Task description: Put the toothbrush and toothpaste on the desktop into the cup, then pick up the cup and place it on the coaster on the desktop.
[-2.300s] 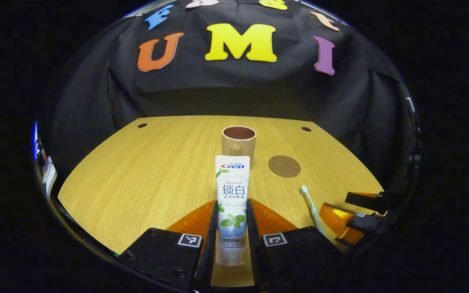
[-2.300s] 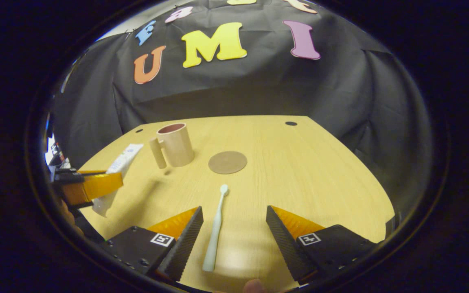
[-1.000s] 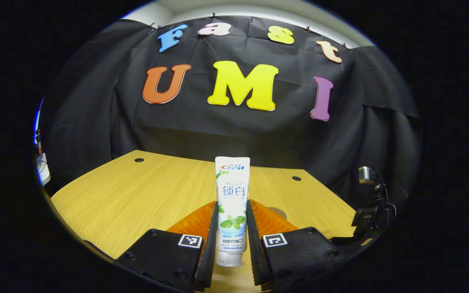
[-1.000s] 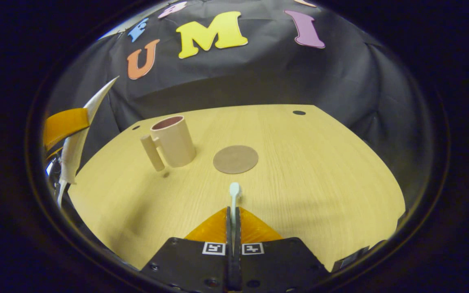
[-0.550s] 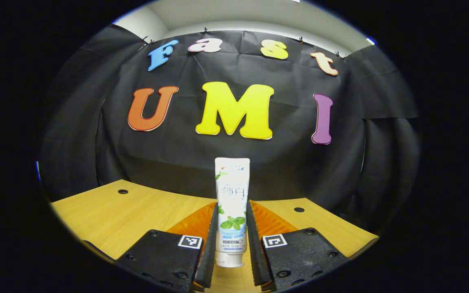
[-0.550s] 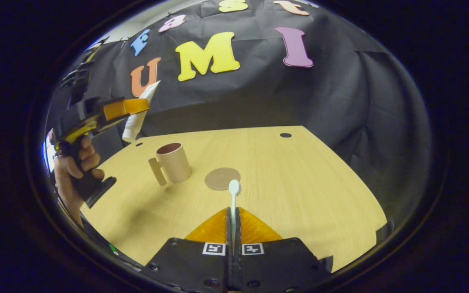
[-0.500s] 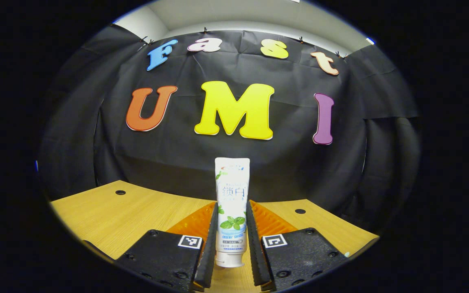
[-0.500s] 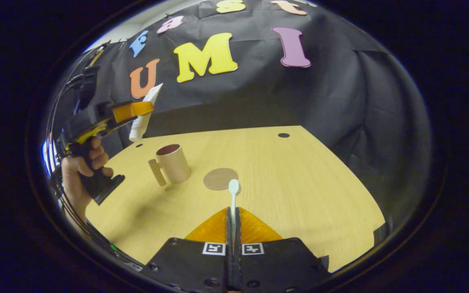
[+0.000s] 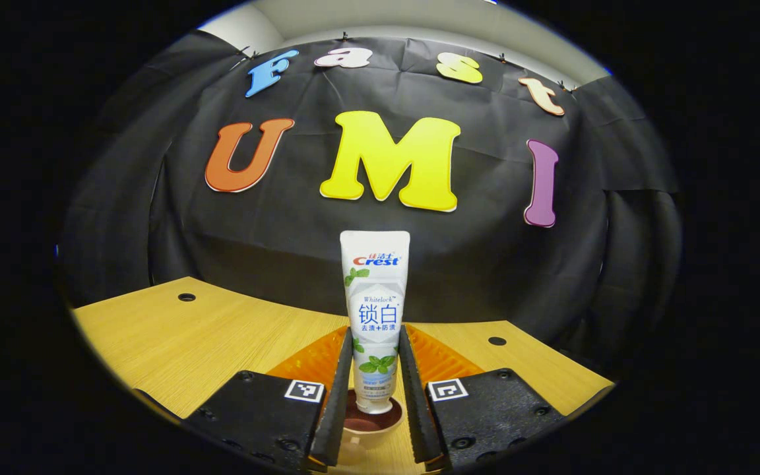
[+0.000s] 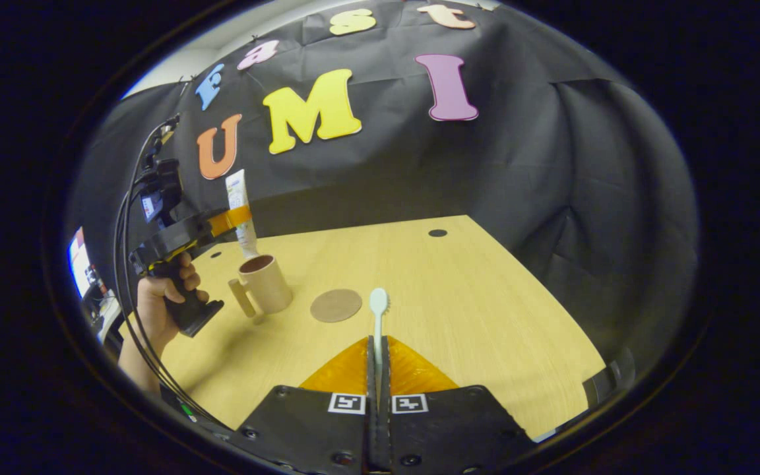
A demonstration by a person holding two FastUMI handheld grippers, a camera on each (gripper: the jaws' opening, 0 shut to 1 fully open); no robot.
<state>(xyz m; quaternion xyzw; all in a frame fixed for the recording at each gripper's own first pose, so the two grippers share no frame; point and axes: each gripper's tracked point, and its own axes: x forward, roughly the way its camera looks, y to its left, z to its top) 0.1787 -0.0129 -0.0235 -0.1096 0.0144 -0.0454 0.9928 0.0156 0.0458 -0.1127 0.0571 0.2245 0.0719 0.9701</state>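
A light wooden desktop (image 10: 485,310) fills the booth floor. On it a beige plastic cup with a handle (image 10: 262,285) stands upright, and just beside it lies a flat round brown coaster (image 10: 336,305). Directly above the cup, the left gripper (image 9: 373,369) is clamped on an upright white toothpaste tube (image 9: 375,310), cap downward over the cup's mouth. The right gripper (image 10: 378,359) is pinched tight on a pale slim toothbrush (image 10: 378,316), bristle head pointing forward, held above the desktop.

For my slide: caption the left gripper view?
Left claw holds the toothpaste upright, cap down, over the cup.
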